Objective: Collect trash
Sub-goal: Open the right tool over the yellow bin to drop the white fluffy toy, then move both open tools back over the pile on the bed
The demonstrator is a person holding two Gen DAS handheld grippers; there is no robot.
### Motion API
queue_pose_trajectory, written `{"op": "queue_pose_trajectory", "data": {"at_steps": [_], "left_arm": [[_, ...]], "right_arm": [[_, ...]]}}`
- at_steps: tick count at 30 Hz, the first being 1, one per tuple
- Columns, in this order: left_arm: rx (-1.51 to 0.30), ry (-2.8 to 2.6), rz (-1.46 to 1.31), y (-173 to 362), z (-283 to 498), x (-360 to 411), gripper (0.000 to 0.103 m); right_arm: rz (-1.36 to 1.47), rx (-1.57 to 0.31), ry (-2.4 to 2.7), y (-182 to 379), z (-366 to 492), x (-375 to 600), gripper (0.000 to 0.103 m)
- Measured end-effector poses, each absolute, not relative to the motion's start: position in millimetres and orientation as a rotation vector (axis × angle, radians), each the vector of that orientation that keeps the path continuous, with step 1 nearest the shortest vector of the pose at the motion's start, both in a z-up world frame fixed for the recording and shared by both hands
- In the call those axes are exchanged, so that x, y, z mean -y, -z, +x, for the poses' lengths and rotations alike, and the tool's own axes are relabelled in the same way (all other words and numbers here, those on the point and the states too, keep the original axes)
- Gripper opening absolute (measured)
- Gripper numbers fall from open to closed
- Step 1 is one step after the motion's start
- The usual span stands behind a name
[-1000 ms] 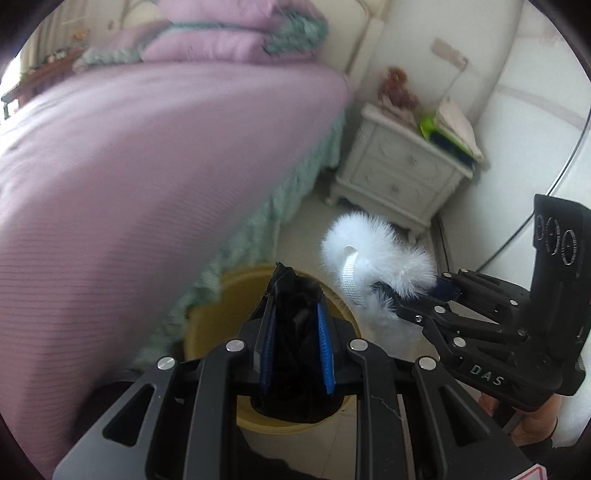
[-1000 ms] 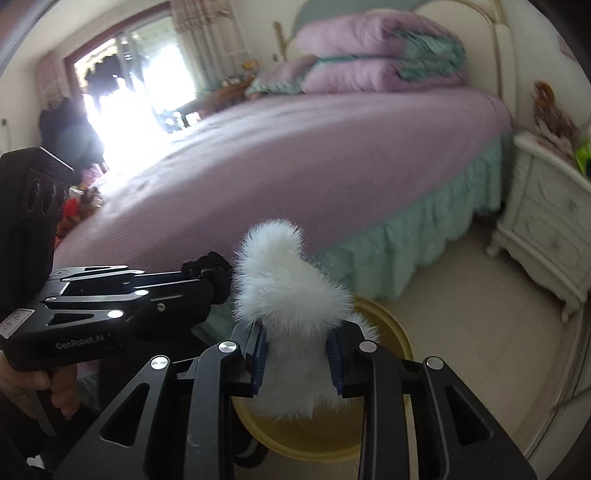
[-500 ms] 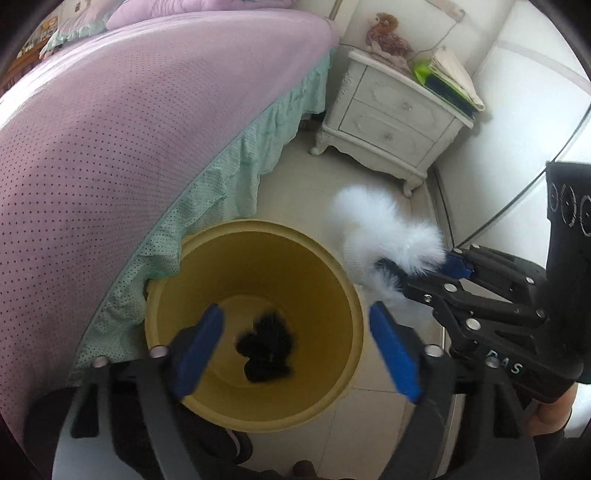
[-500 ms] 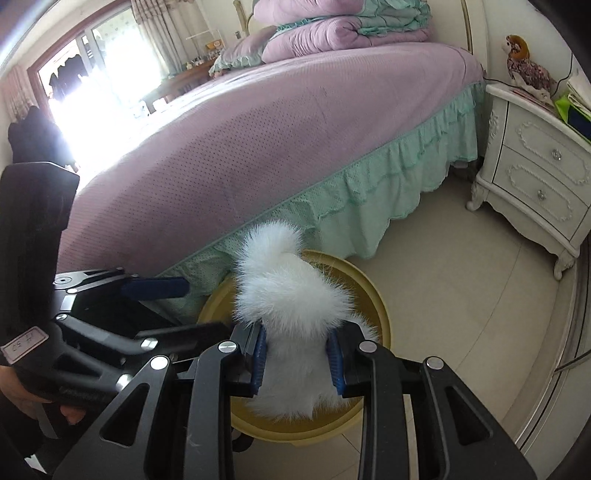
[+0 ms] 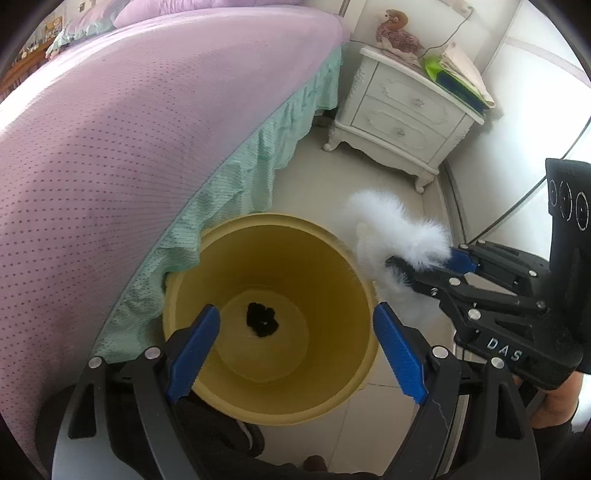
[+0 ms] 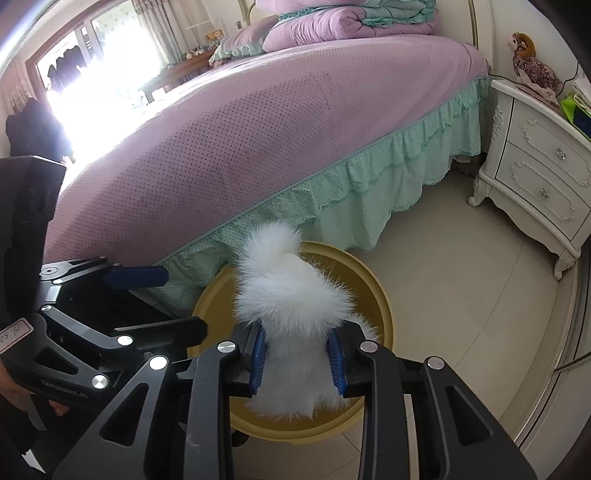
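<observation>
A yellow round bin (image 5: 362, 291) stands on the floor beside the bed; it also shows in the right wrist view (image 6: 380, 299). A black fuzzy item (image 5: 261, 318) lies on its bottom. My left gripper (image 5: 295, 345) is open and empty above the bin's mouth. My right gripper (image 6: 297, 356) is shut on a white fluffy item (image 6: 288, 291) and holds it over the bin's right rim; the gripper (image 5: 424, 260) and the white fluff (image 5: 391, 225) also show in the left wrist view.
A bed with a purple cover (image 5: 129, 122) and green frill (image 6: 369, 184) runs along the left of the bin. A white nightstand (image 5: 402, 110) with books and a plush toy (image 5: 397, 35) stands at the back right. Pale tiled floor (image 6: 461, 280) surrounds the bin.
My left gripper opened and dropped the black fuzzy item into the bin. Both grippers tilted down over the bin. The right gripper kept hold of the white fluff.
</observation>
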State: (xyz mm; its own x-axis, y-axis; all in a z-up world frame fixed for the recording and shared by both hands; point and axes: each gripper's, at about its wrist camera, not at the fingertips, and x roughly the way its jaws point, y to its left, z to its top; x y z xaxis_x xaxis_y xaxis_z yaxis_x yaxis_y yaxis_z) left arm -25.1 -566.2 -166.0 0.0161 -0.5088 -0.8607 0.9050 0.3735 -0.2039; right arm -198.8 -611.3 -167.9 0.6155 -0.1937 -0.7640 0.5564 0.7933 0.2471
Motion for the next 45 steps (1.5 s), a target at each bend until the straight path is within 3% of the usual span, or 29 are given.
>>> {"op": "queue_pose_trajectory", "data": {"at_steps": [3,5,9,22,31,39,45], "left_arm": [[-1.051,1.149,0.466,164,-21,562,0.086],[-1.043,1.139,0.453,161,-16,558,0.088],[-1.022,1.107,0.457,158,-9,554,0.088],[-1.005,1.119,0.436,147,-8,547,0.088],[-0.894,1.066,0.36,103,-3,510,0.089],[-0.729,0.902,0.269,47,17,435,0.095],[-0.633,0.717,0.149,12,38,344,0.099]], "right_arm": [[0.495,-0.811,0.46,169,-194,612,0.036],[0.473,-0.824,0.477,171,-190,610,0.063],[0.424,-0.845,0.512,173,-184,606,0.076],[0.405,-0.848,0.51,168,-183,601,0.077],[0.342,-0.758,0.491,130,-169,582,0.078],[0.254,-0.621,0.388,81,-130,544,0.085],[0.17,-0.501,0.245,40,-82,492,0.095]]}}
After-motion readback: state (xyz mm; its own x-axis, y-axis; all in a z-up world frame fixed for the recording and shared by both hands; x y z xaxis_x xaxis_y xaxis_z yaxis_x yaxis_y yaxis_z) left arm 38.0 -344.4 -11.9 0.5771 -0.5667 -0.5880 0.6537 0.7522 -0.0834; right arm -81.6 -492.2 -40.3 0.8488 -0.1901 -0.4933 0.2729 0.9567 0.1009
